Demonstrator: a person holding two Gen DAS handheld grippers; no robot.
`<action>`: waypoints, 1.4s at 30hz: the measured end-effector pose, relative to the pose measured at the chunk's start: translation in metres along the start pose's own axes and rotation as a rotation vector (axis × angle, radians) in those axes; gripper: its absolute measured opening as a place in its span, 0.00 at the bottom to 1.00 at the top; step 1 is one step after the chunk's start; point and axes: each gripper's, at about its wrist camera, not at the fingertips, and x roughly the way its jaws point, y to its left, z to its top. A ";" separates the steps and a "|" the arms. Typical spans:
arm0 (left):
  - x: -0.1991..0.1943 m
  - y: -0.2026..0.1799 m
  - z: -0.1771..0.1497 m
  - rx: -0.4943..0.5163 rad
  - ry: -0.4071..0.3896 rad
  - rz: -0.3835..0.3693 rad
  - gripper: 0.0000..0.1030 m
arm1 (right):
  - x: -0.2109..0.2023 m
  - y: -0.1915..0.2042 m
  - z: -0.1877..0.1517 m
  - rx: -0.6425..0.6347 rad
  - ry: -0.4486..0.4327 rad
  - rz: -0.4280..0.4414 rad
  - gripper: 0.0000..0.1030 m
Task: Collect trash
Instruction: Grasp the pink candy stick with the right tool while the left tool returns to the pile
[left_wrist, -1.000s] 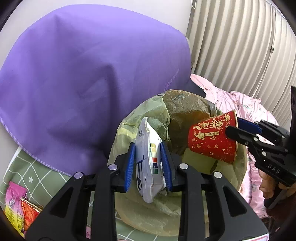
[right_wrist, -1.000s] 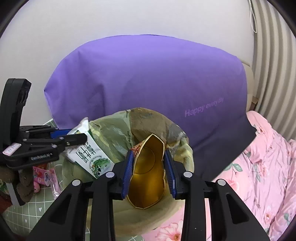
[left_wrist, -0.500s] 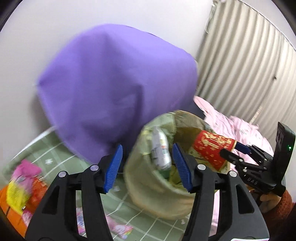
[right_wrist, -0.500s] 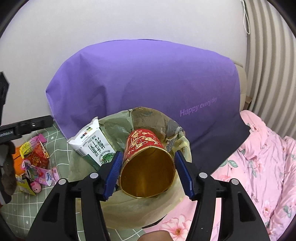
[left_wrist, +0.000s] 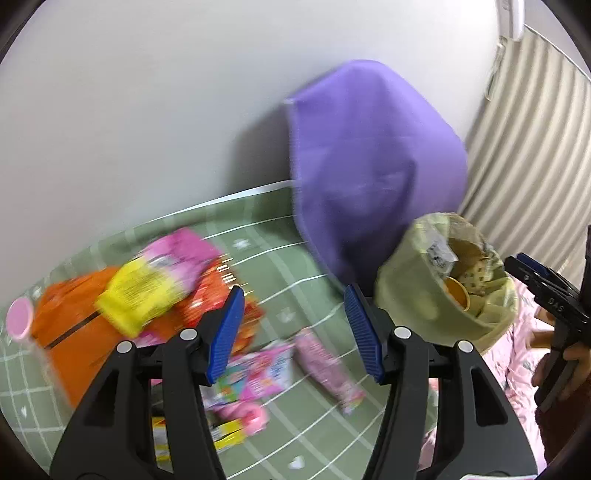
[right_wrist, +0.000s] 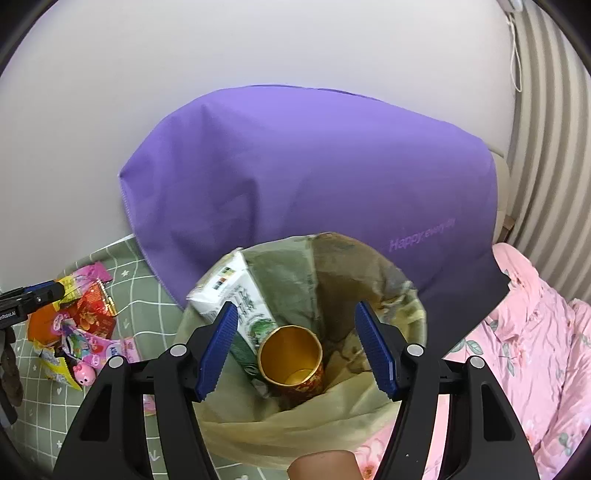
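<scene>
Inside the bin bag (right_wrist: 258, 424), a cup (right_wrist: 291, 360) & carton (right_wrist: 240, 299) are already lying, right gripper (right_wrist: 295, 350) fingers spreading empty above, left gripper (left_wrist: 293, 332) spread empty w/ wrappers (left_wrist: 155, 295) waiting.

One trash bag (right_wrist: 303, 439) holds one red paper cup (right_wrist: 291, 360) and one white carton (right_wrist: 236, 299). One purple cushion (right_wrist: 314, 177) stands behind. The blurred wrappers (left_wrist: 147, 291) can't be counted.

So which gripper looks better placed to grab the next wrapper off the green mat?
Probably the left gripper: open and empty, it faces the wrapper pile on the green mat. The right gripper, jaws opening, hangs over the trash bag.
</scene>
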 end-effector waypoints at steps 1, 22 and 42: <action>-0.003 0.008 -0.002 -0.014 -0.005 0.013 0.52 | 0.000 0.005 -0.001 -0.003 0.003 0.009 0.60; -0.082 0.134 -0.080 -0.213 -0.049 0.293 0.52 | 0.054 0.165 -0.070 -0.220 0.199 0.296 0.60; -0.081 0.114 -0.101 -0.128 0.007 0.220 0.52 | 0.090 0.171 -0.084 -0.194 0.277 0.372 0.16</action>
